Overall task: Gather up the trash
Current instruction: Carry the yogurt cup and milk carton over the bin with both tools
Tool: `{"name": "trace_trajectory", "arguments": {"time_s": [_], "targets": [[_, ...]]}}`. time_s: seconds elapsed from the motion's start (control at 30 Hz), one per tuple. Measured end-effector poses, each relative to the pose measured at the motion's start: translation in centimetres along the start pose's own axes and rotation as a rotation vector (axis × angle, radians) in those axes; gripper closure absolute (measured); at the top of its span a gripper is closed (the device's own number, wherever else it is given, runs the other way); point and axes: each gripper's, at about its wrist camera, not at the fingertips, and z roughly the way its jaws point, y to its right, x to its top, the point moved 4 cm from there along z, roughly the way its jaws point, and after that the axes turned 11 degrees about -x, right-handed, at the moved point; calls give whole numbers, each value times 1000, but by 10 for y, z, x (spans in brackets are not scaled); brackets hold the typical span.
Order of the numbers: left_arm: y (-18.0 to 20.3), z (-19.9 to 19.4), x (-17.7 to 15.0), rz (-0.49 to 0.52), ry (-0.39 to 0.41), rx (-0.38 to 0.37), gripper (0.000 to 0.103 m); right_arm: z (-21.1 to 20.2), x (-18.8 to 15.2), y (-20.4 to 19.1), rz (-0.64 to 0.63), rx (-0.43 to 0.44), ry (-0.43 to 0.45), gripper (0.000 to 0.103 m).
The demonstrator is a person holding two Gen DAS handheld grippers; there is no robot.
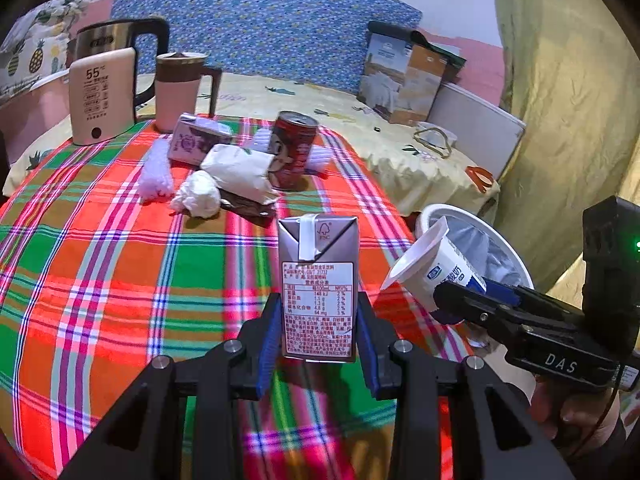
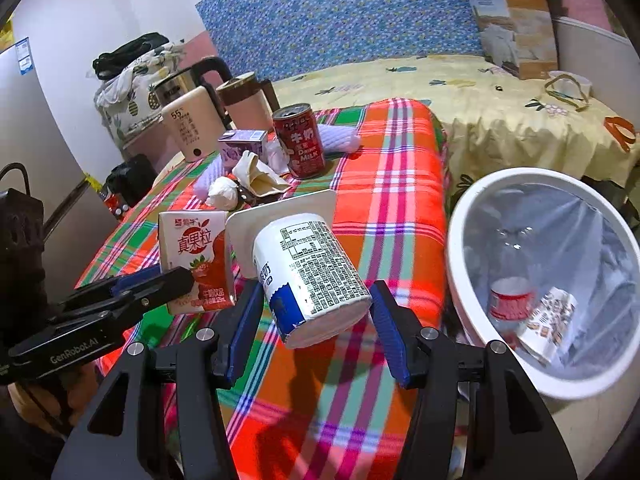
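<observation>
While the checked cloth [image 1: 100,280] spreads over the table below, the left gripper [image 1: 316,320] holds a small drink carton [image 1: 318,280] upright above it, blue pads pressed on the carton's two narrow sides. Seen from the right wrist, that same carton [image 2: 198,258] shows a red strawberry front. Just right of the carton, the right gripper [image 2: 316,316] clamps a white yoghurt cup [image 2: 306,276] by its base, tilted so its square rim points away toward the far end of the cloth; the cup [image 1: 430,270] hangs near the cloth's right edge. Off that right edge of the cloth stands a white bin [image 2: 480,208] lined with a clear bag; a red-and-white cup [image 2: 510,300] and a printed packet [image 2: 550,320] lie inside it.

Farther along the cloth sits a heap of litter: a crumpled tissue [image 1: 198,196], a folded paper wrapper [image 1: 240,174] on a brown scrap, a red milk can [image 1: 294,148] standing upright, a purple carton [image 1: 196,138] on its side, and white foam netting [image 1: 154,172]. At the cloth's far left corner stand a pink kettle [image 1: 102,96] marked 55, a steel kettle [image 1: 114,36] behind it and a pink lidded mug [image 1: 180,88]. Beyond the cloth lies a yellow sheet [image 1: 360,120] with a paper bag [image 1: 404,76] on it, backed by a blue patterned board [image 1: 260,20].
</observation>
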Motion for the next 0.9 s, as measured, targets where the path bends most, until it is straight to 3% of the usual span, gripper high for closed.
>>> {"name": "trace_trajectory", "arguments": {"time_s": [0.9], "targets": [[75,17,-7,119,-46,-46,67,-33,-14,45,94,-88,75,47]]}}
